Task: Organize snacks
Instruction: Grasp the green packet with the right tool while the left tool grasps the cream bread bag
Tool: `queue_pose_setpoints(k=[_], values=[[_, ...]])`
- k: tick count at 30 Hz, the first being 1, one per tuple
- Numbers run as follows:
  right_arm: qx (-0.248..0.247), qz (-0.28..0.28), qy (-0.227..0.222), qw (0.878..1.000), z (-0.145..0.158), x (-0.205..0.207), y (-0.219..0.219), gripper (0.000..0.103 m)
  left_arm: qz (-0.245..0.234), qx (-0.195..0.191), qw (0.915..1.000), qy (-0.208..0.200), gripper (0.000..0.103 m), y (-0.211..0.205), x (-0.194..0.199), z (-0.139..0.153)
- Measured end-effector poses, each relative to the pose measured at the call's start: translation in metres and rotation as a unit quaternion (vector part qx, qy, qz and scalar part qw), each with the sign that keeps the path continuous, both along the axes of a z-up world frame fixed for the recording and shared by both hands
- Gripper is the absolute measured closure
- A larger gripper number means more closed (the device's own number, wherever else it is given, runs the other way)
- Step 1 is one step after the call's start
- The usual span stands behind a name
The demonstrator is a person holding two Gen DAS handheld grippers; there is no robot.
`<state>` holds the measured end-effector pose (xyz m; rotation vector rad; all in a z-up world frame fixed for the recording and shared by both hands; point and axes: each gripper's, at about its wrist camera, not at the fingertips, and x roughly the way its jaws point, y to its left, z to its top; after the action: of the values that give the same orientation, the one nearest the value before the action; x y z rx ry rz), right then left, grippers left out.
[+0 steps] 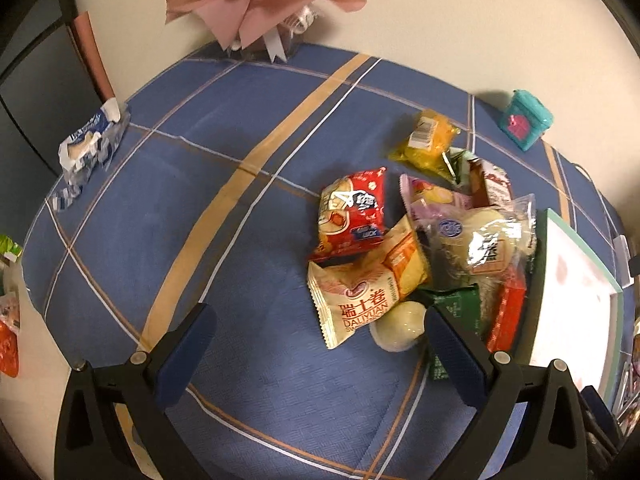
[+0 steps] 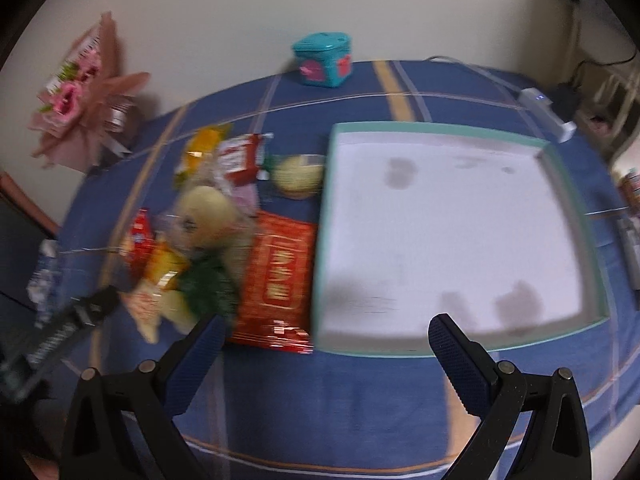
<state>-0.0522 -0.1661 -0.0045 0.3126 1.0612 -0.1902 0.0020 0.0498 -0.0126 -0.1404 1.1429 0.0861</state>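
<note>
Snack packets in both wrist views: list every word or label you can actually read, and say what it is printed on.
"瑞士卷" and "DALIYUAN": on the cream packet, left wrist view.
"LUCK": small blue patch on the red packet, barely legible.
Barcode label on the yellow packet: digits too small.
Clear-wrapped bun: label characters unreadable.
Green packet: print too small.
Red packet in the right wrist view: gold characters blurred by motion.

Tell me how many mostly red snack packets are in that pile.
3 that I can see: the red packet at the pile's left edge, the large flat red packet against the tray, and a red-and-white packet at the far side. Others may be buried.
</note>
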Motion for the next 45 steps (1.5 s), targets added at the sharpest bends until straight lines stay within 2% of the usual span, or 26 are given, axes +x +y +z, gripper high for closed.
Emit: queue_pose_setpoints(k=[1, 4, 8, 12, 15, 19, 27, 32, 37, 39, 45], values=[[0.012, 0.005, -0.002, 1.000, 0.000, 0.003, 0.003, 0.000, 0.003, -0.017, 0.9998, 0.011, 0.000, 0.002, 0.004, -0.004], [0.024, 0.030, -0.010, 0.999, 0.000, 0.011, 0.015, 0.001, 0.018, -0.015, 0.9993, 0.029, 0.000, 0.008, 0.010, -0.010], [0.027, 0.073, -0.018, 0.997, -0.001, 0.023, 0.033, 0.015, 0.030, -0.005, 0.9980, 0.056, 0.000, 0.007, 0.013, -0.015], [0.020, 0.113, -0.005, 0.993, -0.009, 0.032, 0.052, 0.026, 0.045, -0.007, 0.9971, 0.060, 0.000, 0.011, 0.019, -0.021], [0.011, 0.145, 0.006, 0.989, -0.015, 0.038, 0.067, 0.039, 0.058, -0.019, 0.9959, 0.067, 0.000, 0.014, 0.026, -0.028], [0.000, 0.177, 0.015, 0.984, -0.022, 0.044, 0.081, 0.050, 0.053, -0.022, 0.9959, 0.070, 0.000, 0.011, 0.032, -0.031], [-0.038, 0.207, 0.040, 0.977, -0.038, 0.054, 0.101, 0.054, 0.021, -0.039, 0.9961, 0.076, 0.000, -0.004, 0.050, -0.039], [-0.041, 0.208, 0.057, 0.976, -0.050, 0.061, 0.102, 0.056, 0.002, -0.036, 0.9961, 0.080, 0.000, -0.011, 0.070, -0.054], [-0.038, 0.205, 0.070, 0.975, -0.059, 0.065, 0.099, 0.057, 0.008, -0.071, 0.9941, 0.081, 0.000, -0.004, 0.082, -0.063], [-0.041, 0.207, 0.070, 0.975, -0.059, 0.066, 0.099, 0.057, 0.008, -0.082, 0.9932, 0.082, 0.002, -0.004, 0.085, -0.064], [-0.039, 0.205, 0.071, 0.975, -0.061, 0.069, 0.103, 0.058, -0.007, -0.113, 0.9906, 0.076, 0.032, -0.004, 0.082, -0.059]])
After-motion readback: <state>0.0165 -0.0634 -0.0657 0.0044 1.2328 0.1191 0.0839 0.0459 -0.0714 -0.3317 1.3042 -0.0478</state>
